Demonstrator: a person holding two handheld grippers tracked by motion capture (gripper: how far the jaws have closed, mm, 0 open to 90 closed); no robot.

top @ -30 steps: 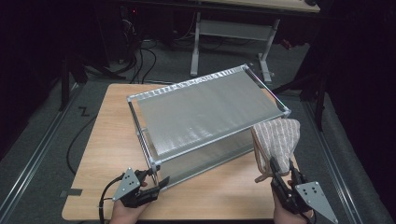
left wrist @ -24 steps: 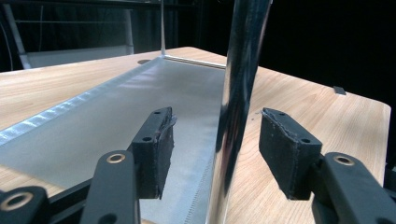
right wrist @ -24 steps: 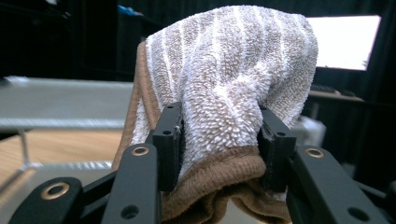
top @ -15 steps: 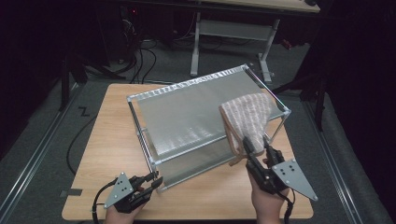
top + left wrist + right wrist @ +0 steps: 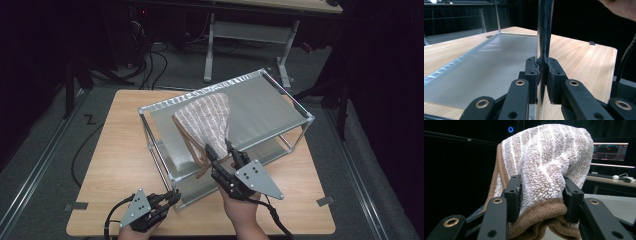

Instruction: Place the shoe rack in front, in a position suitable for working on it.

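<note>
A striped beige-and-white towel point(image 5: 207, 122) with a brown hem hangs from my right gripper point(image 5: 220, 151), which is shut on its lower edge. The towel is held up over the front left part of the top shelf of a metal rack point(image 5: 272, 107). In the right gripper view the towel point(image 5: 546, 157) bulges up between the two jaws of the right gripper point(image 5: 542, 193). My left gripper point(image 5: 171, 196) is low at the rack's front left corner. It is shut on the upright corner post point(image 5: 544, 30), as the left gripper point(image 5: 543, 73) view shows.
The rack stands on a wooden table point(image 5: 115, 150) and has a lower shelf point(image 5: 486, 65) under the top one. Bare tabletop lies to the rack's left and right. Beyond the table are a dark floor, cables and another table's legs point(image 5: 210, 45).
My right gripper has carried the towel from the rack's right front corner leftward and up over the top shelf. The left gripper has stayed at the front left post.
</note>
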